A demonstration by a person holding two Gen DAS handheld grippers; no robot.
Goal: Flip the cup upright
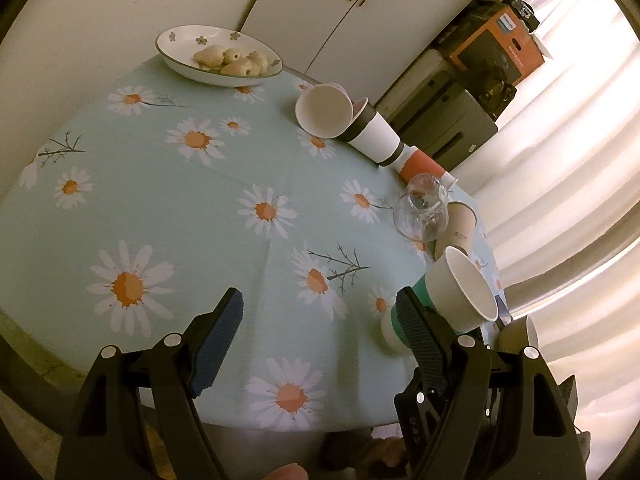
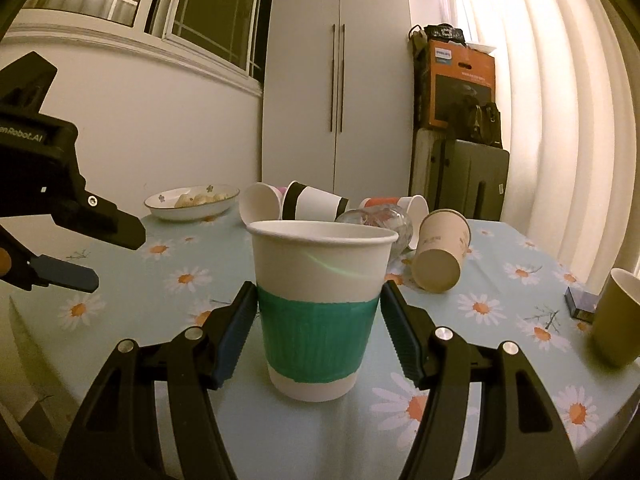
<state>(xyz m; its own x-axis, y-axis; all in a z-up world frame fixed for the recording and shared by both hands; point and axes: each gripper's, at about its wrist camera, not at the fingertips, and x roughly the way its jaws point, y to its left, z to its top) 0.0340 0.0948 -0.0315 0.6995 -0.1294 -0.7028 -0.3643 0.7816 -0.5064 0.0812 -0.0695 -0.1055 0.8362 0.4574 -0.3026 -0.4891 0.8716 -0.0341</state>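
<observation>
A white paper cup with a green band (image 2: 320, 312) stands upright on the daisy tablecloth (image 2: 160, 280). My right gripper (image 2: 316, 320) has a finger on each side of the green band; the pads look very close to it, with a thin gap on the right. The same cup shows in the left wrist view (image 1: 452, 296), behind my left gripper's right finger. My left gripper (image 1: 324, 332) is open and empty above the table's near edge; it also shows at the left of the right wrist view (image 2: 80, 256).
Several cups lie on their sides at the back: a white one (image 2: 260, 208), a black-banded one (image 2: 312, 202), a red one (image 2: 400, 204) and a beige one (image 2: 440, 252). A glass vessel (image 2: 380, 220) lies among them. A bowl of food (image 2: 192, 200), an olive cup (image 2: 616, 320) and a small dark box (image 2: 580, 302) stand nearby.
</observation>
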